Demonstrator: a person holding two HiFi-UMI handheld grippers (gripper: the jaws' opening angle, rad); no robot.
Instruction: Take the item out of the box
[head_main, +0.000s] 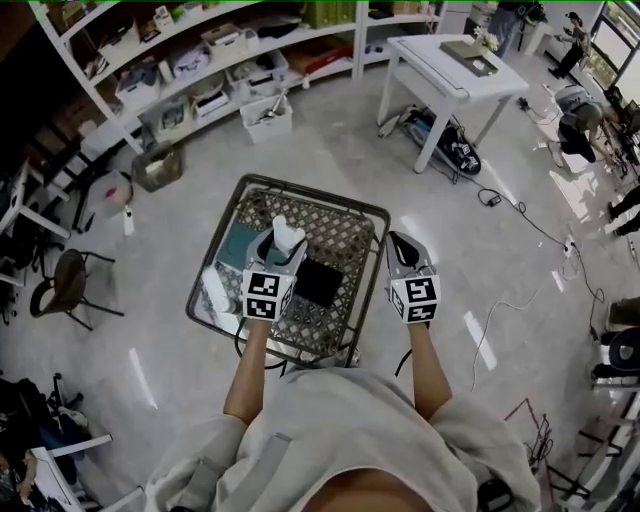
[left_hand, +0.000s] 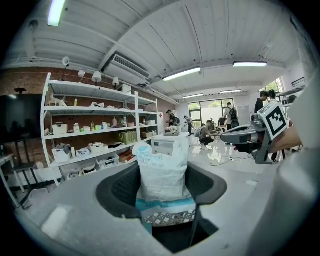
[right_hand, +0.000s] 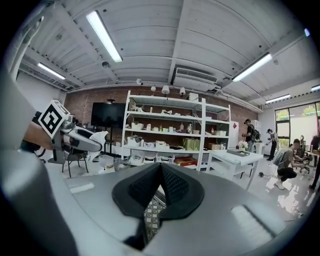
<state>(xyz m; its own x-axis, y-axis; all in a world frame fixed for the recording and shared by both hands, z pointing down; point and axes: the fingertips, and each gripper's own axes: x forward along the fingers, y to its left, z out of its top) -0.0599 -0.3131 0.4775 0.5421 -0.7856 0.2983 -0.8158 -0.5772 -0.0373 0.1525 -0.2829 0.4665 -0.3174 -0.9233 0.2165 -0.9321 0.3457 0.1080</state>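
The left gripper (head_main: 281, 243) pinches the white crinkly plastic pouch (left_hand: 162, 170) mid-body (right gripper (right_hand: 159, 187) closed, empty); it looks light, soft, slippery.

Pale glossy floor (head_main: 480, 260), dark-framed box (head_main: 350, 235) with lattice-patterned base standing on it, black square item (head_main: 318, 282), teal packet (head_main: 238, 243), white object (head_main: 215, 290) at left edge.

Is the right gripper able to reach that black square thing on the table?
Probably yes: the right gripper hangs just beside the black square thing, nothing lies between them, though its jaws are shut and empty.
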